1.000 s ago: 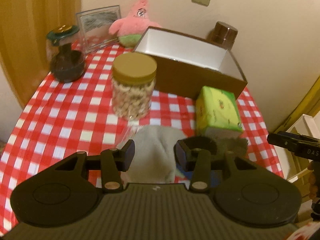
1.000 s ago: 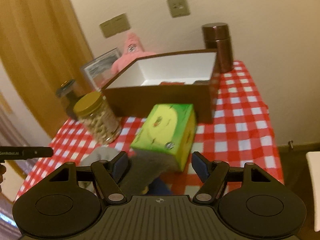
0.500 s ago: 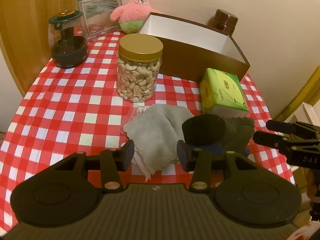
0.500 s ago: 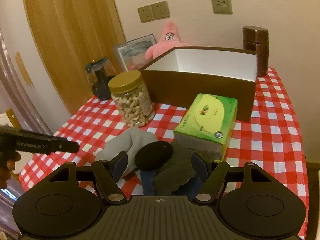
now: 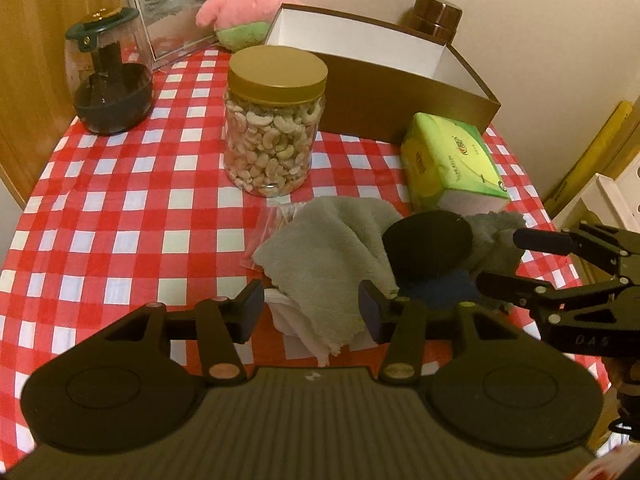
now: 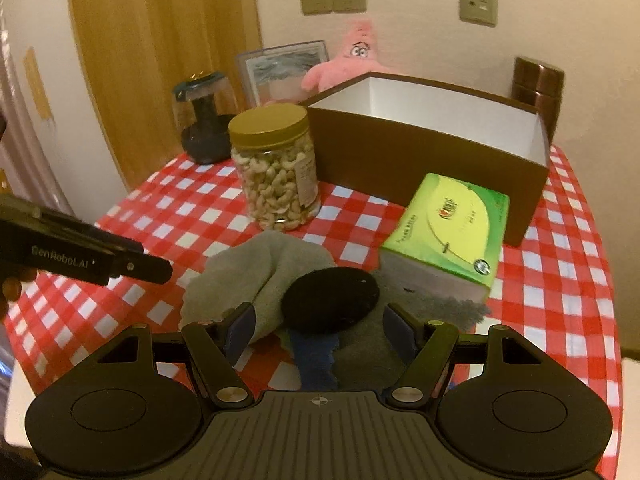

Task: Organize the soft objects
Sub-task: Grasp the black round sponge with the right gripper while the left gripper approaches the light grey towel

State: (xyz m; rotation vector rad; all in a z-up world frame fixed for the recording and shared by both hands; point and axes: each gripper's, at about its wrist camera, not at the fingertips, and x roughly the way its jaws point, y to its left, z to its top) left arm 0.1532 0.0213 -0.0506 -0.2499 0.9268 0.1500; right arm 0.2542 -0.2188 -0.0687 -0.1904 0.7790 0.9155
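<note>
Lying beneath left gripper (image 5: 311,309): grey cloth (image 5: 328,256)

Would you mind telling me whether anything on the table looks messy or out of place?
Yes: the grey cloths, a black round pad and a blue piece lie crumpled in a heap in front of the tissue pack, outside the open brown box.

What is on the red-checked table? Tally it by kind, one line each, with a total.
Cloths: 3: light grey fleece cloth, dark grey cloth, blue cloth
Round black pad: 1
Pink plush star toy: 1
Green tissue pack: 1
Jars and canisters: 3
Brown open box: 1
Picture frame: 1
Total: 11
</note>
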